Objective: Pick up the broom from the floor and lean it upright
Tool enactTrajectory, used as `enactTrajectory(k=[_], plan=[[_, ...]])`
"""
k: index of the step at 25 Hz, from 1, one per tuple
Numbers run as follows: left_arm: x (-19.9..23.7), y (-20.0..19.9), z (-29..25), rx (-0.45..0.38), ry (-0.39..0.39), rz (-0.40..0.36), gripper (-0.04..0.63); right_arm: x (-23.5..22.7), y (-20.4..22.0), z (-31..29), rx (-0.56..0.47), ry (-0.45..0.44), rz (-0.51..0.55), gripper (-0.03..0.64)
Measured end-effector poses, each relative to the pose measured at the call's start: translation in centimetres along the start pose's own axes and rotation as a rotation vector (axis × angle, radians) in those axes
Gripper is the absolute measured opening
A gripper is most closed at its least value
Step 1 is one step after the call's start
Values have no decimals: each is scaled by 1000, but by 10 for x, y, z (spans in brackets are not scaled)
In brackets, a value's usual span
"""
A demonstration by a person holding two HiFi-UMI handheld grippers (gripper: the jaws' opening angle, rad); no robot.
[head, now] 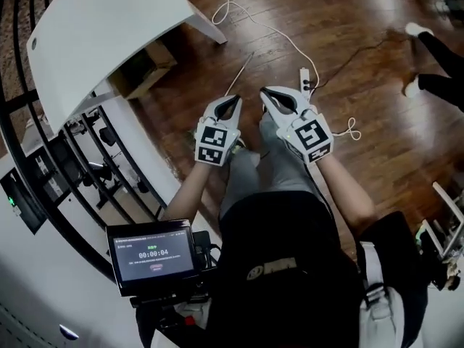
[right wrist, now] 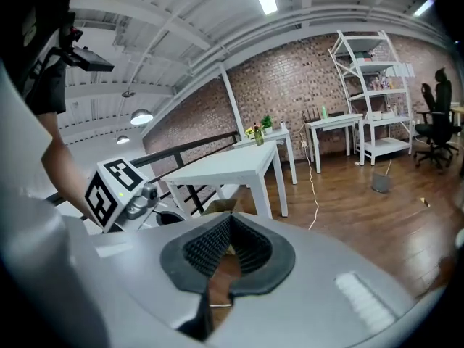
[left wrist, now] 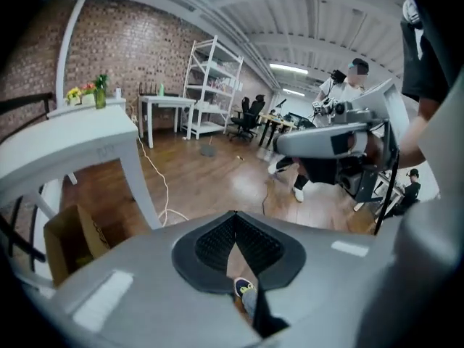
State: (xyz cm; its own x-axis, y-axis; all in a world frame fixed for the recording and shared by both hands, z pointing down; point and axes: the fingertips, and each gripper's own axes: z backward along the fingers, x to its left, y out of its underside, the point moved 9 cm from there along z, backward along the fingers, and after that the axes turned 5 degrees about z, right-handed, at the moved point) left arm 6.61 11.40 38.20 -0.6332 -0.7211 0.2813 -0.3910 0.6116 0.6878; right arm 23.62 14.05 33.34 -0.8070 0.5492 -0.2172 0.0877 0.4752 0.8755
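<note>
A thin pale stick (head: 240,73), which looks like the broom's handle, lies on the wooden floor just ahead of my grippers; I cannot make out its head. In the head view my left gripper (head: 233,100) hangs a little short of the stick's near end, jaws shut and nothing between them. Beside it, my right gripper (head: 267,93) is also held over the floor, with its jaws together and nothing held. In each gripper view the ribbed pads meet at the tip, left gripper (left wrist: 233,214) and right gripper (right wrist: 230,217).
A white table (head: 109,27) stands at the left with a cardboard box (head: 145,67) under it and a black railing (head: 43,158) beside it. A power strip (head: 305,78) with a white cable (head: 254,20) lies on the floor ahead. Another person's legs (head: 435,67) show at the right.
</note>
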Motion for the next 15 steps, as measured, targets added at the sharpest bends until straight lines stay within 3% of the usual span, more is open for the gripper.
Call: enactTrajectory(k=[1,2,5,10,15], plan=[[6,4,-18,35,20,10,43,-11,5,-6,11,3,0,3],[11,12,-33,69,39,15,128,-18,10,-10,21,6,-5,5],[30,43,-69,159,48,-9,173,-31,31,-26,42,11,-45,5],[79,105,-138,283,0,-6,192,-48,87,-65,89,45,-130,5],[138,201,-224,378,-45,-11,196,-67,175,-122,110,96,-173,5]])
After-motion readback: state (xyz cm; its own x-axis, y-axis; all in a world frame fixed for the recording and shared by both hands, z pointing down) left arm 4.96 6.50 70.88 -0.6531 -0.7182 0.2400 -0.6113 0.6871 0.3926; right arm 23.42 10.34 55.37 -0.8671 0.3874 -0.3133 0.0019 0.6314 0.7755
